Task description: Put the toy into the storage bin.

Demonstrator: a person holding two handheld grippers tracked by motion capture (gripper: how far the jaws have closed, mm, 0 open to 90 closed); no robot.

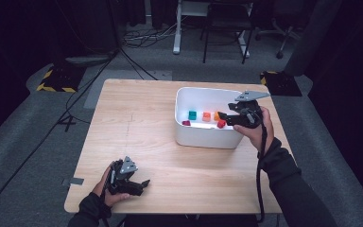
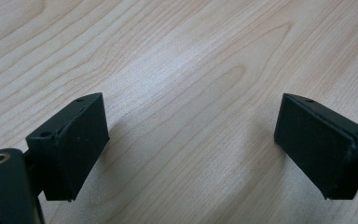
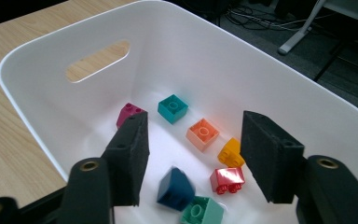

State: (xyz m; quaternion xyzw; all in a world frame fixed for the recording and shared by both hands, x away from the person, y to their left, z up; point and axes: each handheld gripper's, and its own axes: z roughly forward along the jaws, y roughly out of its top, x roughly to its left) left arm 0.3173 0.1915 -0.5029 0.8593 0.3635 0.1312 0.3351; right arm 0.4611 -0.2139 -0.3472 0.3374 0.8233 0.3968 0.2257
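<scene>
Right tool [image 3: 193, 161], jaws apart, hangs over the blue brick [image 3: 175, 186] in the white bin [image 3: 37, 93] (other bricks crowd close); left tool [image 2: 191, 149] rests open.

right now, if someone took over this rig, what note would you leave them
Right tongs: open, over the white bin, holding nothing; a dark blue brick sits blurred between the jaws.
Left tongs: open, empty, low over the bare wooden table at its near left.
In the bin: magenta brick, teal brick, orange brick, yellow brick, red brick, green brick, plus the blue one.
Done: seven bricks in the bin.
Left: no loose bricks visible on the table; check the bin.
</scene>
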